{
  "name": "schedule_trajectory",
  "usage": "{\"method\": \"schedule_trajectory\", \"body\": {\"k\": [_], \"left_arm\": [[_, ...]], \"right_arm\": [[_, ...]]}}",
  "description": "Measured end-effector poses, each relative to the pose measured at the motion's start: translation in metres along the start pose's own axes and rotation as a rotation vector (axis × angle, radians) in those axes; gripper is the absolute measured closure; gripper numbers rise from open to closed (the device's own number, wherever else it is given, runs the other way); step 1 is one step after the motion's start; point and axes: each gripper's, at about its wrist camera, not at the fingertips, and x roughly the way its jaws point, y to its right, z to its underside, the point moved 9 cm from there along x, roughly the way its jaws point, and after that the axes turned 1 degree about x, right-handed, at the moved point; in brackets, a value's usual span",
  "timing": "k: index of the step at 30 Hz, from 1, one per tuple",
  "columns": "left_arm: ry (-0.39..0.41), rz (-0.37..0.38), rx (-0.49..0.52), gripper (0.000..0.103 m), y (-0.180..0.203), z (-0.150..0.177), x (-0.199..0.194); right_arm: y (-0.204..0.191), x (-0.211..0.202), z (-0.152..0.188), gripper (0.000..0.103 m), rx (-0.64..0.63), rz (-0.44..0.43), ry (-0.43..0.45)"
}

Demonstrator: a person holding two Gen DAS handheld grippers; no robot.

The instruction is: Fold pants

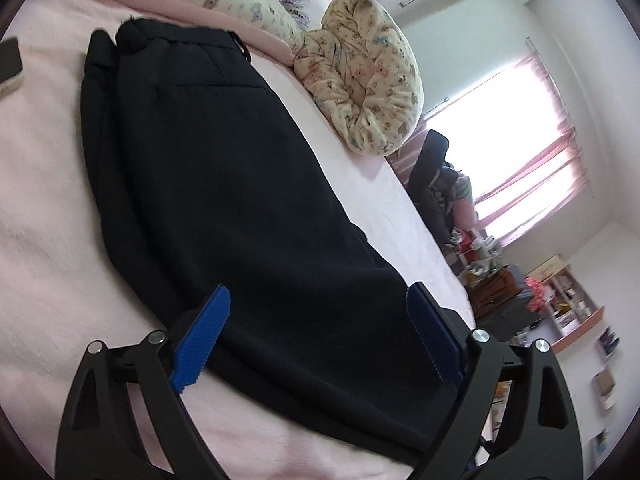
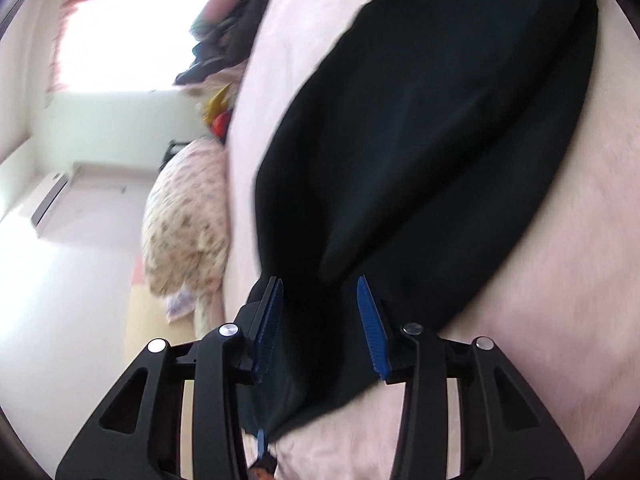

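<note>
Black pants (image 1: pixel 240 184) lie folded lengthwise on a pink bed sheet (image 1: pixel 48 216), the waistband and a back pocket at the far end. My left gripper (image 1: pixel 320 292) stands wide open over the near end of the pants, its blue fingers (image 1: pixel 208 332) to either side of the cloth and not pressing it. In the right wrist view, which is blurred, the pants (image 2: pixel 420 120) run away across the sheet (image 2: pixel 560 280). My right gripper (image 2: pixel 320 280) is partly open, with a bunched end of the black cloth lying between its pads and a gap still showing.
Two bear-print pillows (image 1: pixel 360 68) lie along the far side of the bed, one also in the right wrist view (image 2: pixel 188 216). A dark phone (image 1: pixel 10 60) rests at the left edge. Beyond the bed's edge are a chair with clothes (image 1: pixel 436 176) and cluttered shelves.
</note>
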Motion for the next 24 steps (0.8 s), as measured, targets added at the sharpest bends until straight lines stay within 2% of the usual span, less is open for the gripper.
{"method": "schedule_trajectory", "body": {"k": [2, 6, 7, 8, 12, 16, 18, 21, 24], "left_arm": [[0.01, -0.027, 0.024, 0.013, 0.0, 0.0, -0.002], [0.0, -0.046, 0.05, 0.013, -0.004, 0.004, -0.004], [-0.002, -0.05, 0.057, 0.012, -0.005, 0.005, -0.004], [-0.005, -0.054, 0.065, 0.012, -0.005, 0.006, -0.004], [-0.01, -0.055, 0.074, 0.012, -0.004, 0.01, -0.004], [-0.011, -0.06, 0.083, 0.012, -0.004, 0.011, -0.004], [-0.012, -0.06, 0.086, 0.012, -0.005, 0.012, -0.005], [-0.012, -0.065, 0.088, 0.012, -0.005, 0.012, -0.005], [-0.012, -0.072, 0.089, 0.012, -0.008, 0.012, -0.005]], "right_arm": [[0.011, 0.008, -0.009, 0.062, 0.022, 0.048, 0.022], [0.009, 0.019, -0.02, 0.062, 0.032, 0.068, 0.073], [0.011, 0.018, -0.025, 0.076, 0.026, 0.077, 0.09], [0.011, 0.017, -0.03, 0.099, 0.003, 0.104, 0.111], [0.001, 0.005, -0.038, 0.099, -0.094, 0.124, 0.136], [-0.026, -0.052, -0.057, 0.099, -0.264, 0.153, 0.292], [-0.025, -0.084, -0.064, 0.099, -0.306, 0.145, 0.337], [-0.007, -0.093, -0.061, 0.099, -0.301, 0.17, 0.318], [0.036, -0.087, -0.052, 0.099, -0.247, 0.229, 0.271]]}}
